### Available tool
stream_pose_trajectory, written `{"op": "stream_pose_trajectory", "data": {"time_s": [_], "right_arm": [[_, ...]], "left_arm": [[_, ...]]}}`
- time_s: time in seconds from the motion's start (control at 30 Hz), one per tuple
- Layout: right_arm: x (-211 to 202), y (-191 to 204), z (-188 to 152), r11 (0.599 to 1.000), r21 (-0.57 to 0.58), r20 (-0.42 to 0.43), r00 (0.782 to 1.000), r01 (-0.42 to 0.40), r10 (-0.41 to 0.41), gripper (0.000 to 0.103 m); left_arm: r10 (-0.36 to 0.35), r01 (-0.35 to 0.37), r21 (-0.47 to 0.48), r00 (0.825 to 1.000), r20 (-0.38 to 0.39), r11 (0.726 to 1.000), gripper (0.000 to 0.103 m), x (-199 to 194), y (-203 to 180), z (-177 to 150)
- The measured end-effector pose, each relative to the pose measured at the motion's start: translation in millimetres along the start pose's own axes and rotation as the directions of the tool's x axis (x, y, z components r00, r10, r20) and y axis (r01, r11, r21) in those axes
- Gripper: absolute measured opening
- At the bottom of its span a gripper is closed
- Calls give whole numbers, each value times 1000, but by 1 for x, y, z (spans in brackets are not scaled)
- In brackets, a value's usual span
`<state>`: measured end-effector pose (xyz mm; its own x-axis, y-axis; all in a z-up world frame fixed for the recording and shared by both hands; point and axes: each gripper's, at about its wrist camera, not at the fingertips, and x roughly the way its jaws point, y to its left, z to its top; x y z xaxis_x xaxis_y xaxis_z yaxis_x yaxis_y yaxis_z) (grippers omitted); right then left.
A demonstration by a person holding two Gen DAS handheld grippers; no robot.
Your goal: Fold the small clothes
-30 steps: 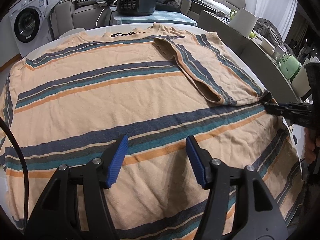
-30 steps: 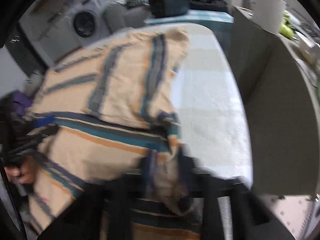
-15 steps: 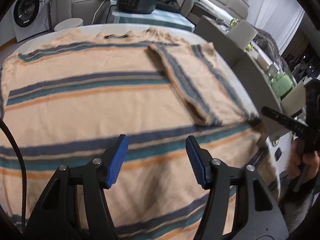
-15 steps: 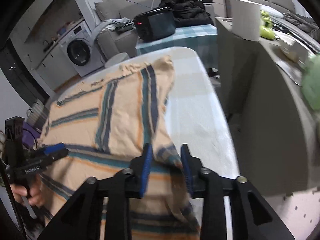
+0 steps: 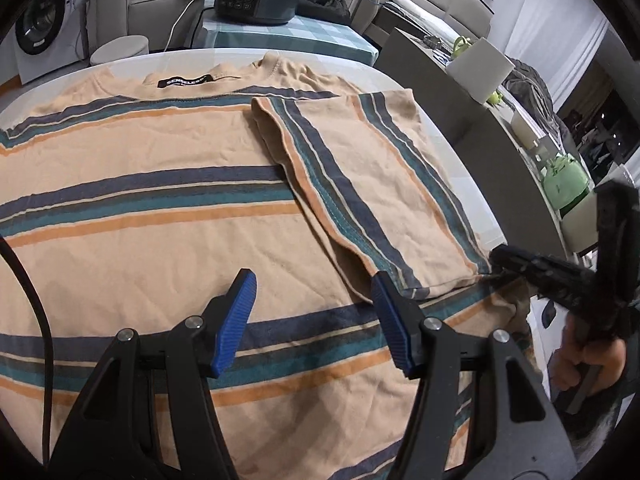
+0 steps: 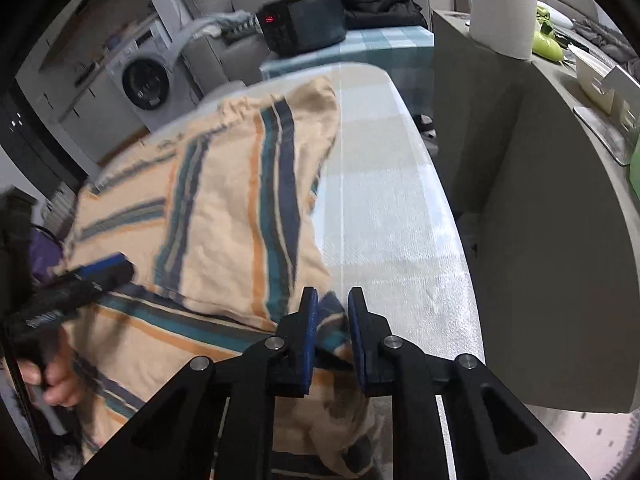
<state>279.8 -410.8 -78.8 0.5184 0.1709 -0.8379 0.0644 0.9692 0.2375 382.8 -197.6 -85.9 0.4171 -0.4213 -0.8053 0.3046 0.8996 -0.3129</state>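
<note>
Surface (image 6: 384, 216): white, rounded edge, carries the whole job; a bare strip of it runs ahead of the right tongs and to their right.

Striped T-shirt (image 5: 152, 216): peach with navy, teal and orange bands, spread flat on the surface and filling nearly everything ahead of the left tongs. Collar with black label (image 5: 182, 81) sits at the far end from both tongs.

Folded sleeve (image 5: 368, 184): laid back over the shirt body, ahead and to the right of the left tongs; its near hem ends just beyond the left tongs' right finger. From the right wrist view the same flap lies ahead and to the left of the right tongs.

Left tongs (image 5: 314, 316): blue pads apart, nothing between them, hovering over the shirt's lower stripes (no visible contact with cloth).

Right tongs (image 6: 333, 332): jaws narrow and closing, with a bunch of shirt edge between the pads at the shirt's side, by the sleeve's near corner. The right pad shows a sliver of gap, so the pads aren't squeezing the cloth. In the left wrist view these tongs come in from the right, tip at the sleeve corner.

Hands: the right one (image 5: 588, 364) grips its handle at the frame edge; the left one (image 6: 52, 380) likewise (blurred).
</note>
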Motion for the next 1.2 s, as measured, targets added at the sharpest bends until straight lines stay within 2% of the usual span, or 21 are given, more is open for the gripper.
{"op": "stream_pose_trajectory", "data": {"time_s": [0.07,0.2,0.37,0.4,0.43,0.47,0.6,0.67,0.77,0.9,0.97,1.07,1.13,1.2], "right_arm": [[0,1,4,1000,5,5,1000,-21,21,19],[12,10,16,999,-12,1,1000,-31,31,27],[40,11,41,997,17,-12,997,-75,76,27],[46,11,44,996,19,-27,996,-84,85,25],[50,12,46,996,22,-31,996,-89,90,14],[52,12,47,996,22,-30,996,-88,89,7],[52,4,48,998,56,0,999,-40,40,7],[54,-1,48,996,80,0,999,-46,47,7],[51,4,47,996,77,-23,999,-44,46,15],[27,22,39,998,27,42,997,-63,62,15],[21,39,35,996,-20,39,995,-93,93,15],[23,74,27,985,-106,13,990,-138,140,18],[29,92,24,976,-141,-3,986,-165,166,28],[38,109,22,972,-173,-17,987,-160,159,34]], "left_arm": [[10,-10,12,1000,3,1000,57,1,-1,-2],[61,-61,56,998,1,997,57,3,-3,-8],[102,-103,111,995,20,988,57,6,-5,-13],[104,-106,117,994,24,987,57,6,-6,-14],[105,-108,125,994,29,986,57,6,-6,-15],[104,-107,129,994,31,986,57,6,-6,-15],[93,-98,143,995,40,985,59,6,-5,-16],[91,-96,155,995,40,983,62,7,-6,-16],[92,-97,165,995,39,981,62,7,-7,-16],[35,-37,94,999,23,995,62,4,4,-12],[-4,4,31,1000,19,1000,62,1,15,-8],[-1,3,-31,999,44,1000,62,-5,28,-5],[10,-5,-67,998,68,998,62,-11,37,-3],[7,1,-94,997,81,996,62,-14,45,-2]]}}
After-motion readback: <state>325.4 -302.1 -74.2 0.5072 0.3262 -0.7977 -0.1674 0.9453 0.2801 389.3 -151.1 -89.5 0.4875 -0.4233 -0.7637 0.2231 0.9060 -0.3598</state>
